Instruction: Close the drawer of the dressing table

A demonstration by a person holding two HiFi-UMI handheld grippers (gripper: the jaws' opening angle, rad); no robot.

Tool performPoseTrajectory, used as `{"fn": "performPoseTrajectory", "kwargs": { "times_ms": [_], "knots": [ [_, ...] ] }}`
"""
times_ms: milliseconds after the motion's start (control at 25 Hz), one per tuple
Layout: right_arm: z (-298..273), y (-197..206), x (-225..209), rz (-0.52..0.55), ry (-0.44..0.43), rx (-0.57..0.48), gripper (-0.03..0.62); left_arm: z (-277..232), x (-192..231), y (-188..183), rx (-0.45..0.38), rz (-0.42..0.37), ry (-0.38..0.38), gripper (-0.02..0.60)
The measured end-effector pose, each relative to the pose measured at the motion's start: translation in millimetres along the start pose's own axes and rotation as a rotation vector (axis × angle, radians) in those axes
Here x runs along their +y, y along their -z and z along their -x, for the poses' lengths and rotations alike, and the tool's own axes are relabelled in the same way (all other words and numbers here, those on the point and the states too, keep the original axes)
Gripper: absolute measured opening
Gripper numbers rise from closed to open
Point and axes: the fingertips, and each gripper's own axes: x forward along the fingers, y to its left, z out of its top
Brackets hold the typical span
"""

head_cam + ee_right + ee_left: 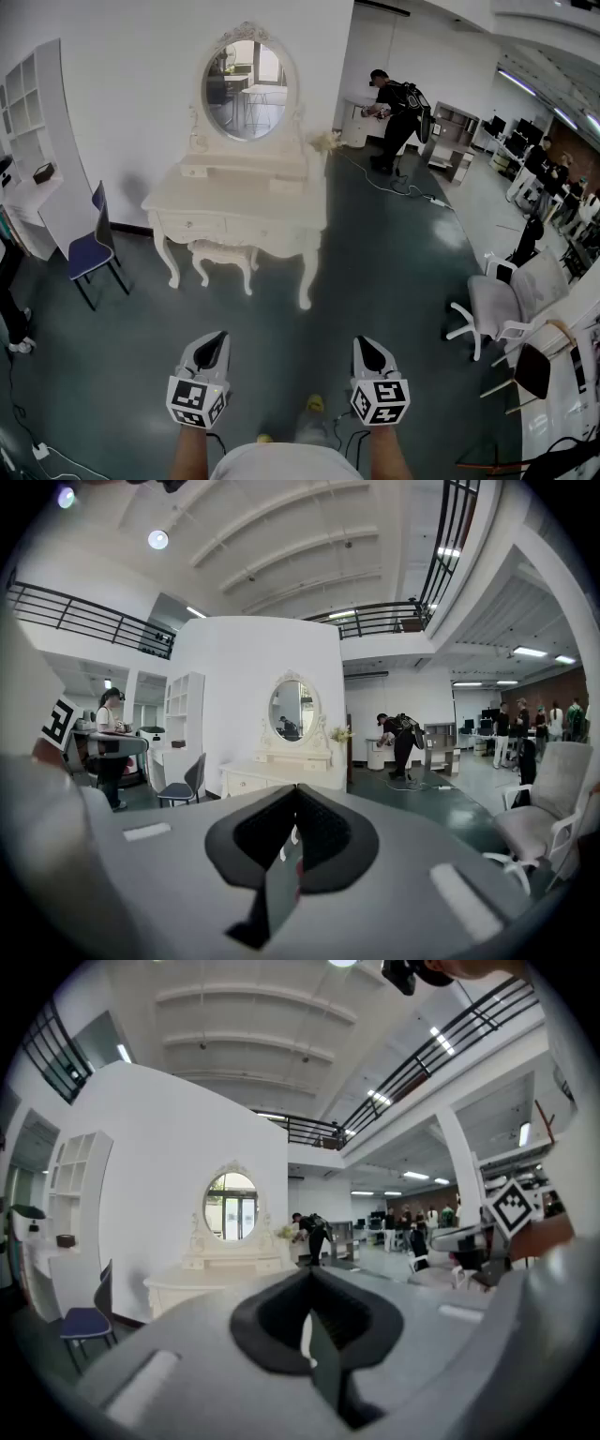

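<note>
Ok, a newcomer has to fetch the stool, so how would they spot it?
Find the white wall with the oval mirror; the cream dressing table stands below it. The stool sits between that table's front legs: low, backless, cream with curved legs, unlike the dark blue chair to its left.

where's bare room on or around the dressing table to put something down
The front of the table top looks bare, between its edge and the small drawers under the mirror. The floor ahead of it is open. Crowded: the stool fills the kneehole, the chair stands at the left.
</note>
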Motion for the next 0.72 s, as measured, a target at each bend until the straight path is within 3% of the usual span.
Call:
{"fn": "performPoseTrajectory", "kwargs": {
  "times_ms": [720],
  "knots": [
    [11.3,-7.4,1.7,-0.005,0.022,-0.025,0.002,7.3,-7.5,-8.9,-0.017,-0.018,0.038,-0.002]
  ]
}}
